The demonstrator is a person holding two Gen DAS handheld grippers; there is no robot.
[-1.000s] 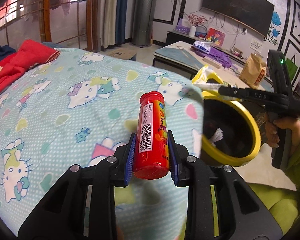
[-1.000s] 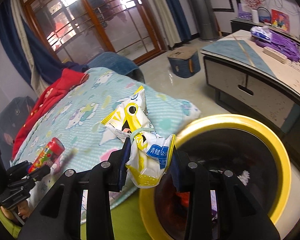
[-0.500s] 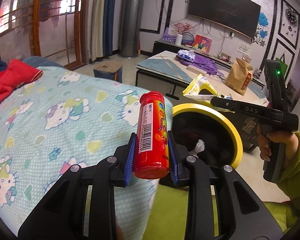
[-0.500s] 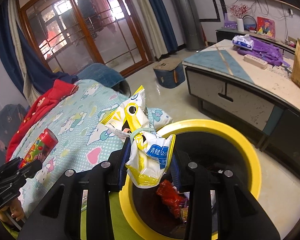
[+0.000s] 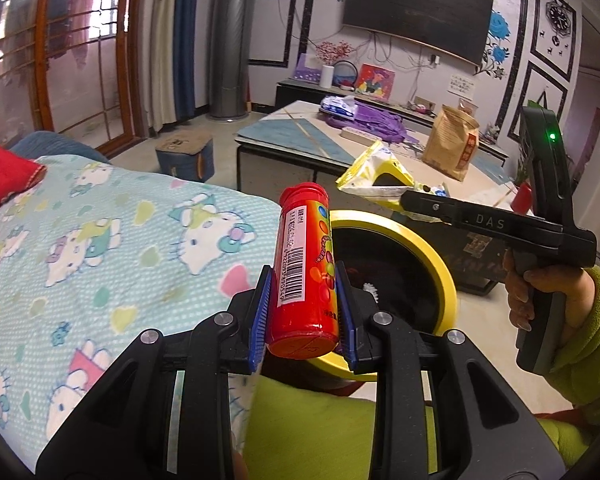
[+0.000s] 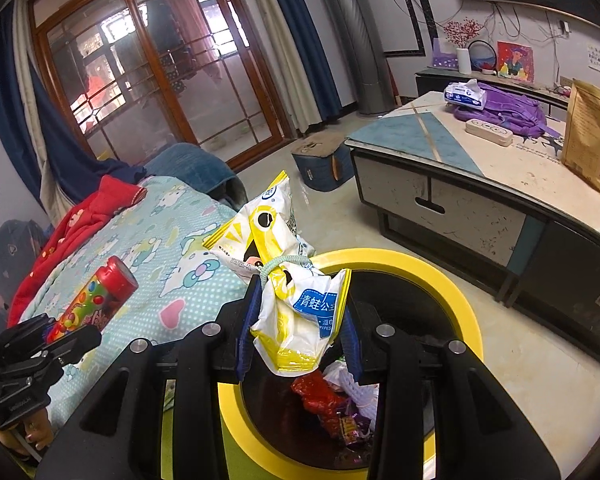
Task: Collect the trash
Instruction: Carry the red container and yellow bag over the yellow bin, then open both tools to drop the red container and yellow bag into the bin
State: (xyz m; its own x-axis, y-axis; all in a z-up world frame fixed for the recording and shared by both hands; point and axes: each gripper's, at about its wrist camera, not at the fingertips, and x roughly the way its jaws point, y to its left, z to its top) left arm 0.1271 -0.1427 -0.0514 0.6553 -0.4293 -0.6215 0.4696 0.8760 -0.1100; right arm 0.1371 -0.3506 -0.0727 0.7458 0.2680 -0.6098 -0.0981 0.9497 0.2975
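Note:
My left gripper (image 5: 303, 304) is shut on a red candy tube (image 5: 305, 272) with a barcode label, held upright at the bed's edge beside the yellow-rimmed trash bin (image 5: 440, 264). My right gripper (image 6: 298, 320) is shut on a yellow and white wipes packet (image 6: 284, 272) tied with a green band, held over the near rim of the bin (image 6: 460, 300). Wrappers (image 6: 332, 404) lie inside the bin. The packet also shows in the left wrist view (image 5: 376, 178), and the tube in the right wrist view (image 6: 94, 292).
A bed with a cartoon-cat blanket (image 5: 100, 240) is on the left, with red clothing (image 6: 80, 220) at its far end. A low coffee table (image 6: 480, 184) stands behind the bin, holding a brown bag (image 6: 592, 136) and purple cloth (image 6: 504, 108). A small blue stool (image 6: 320, 160) stands on the floor.
Both grippers have moved away from the bed toward the bin. The packet now hangs over the bin's opening, and the tube has come up to the bin's rim.

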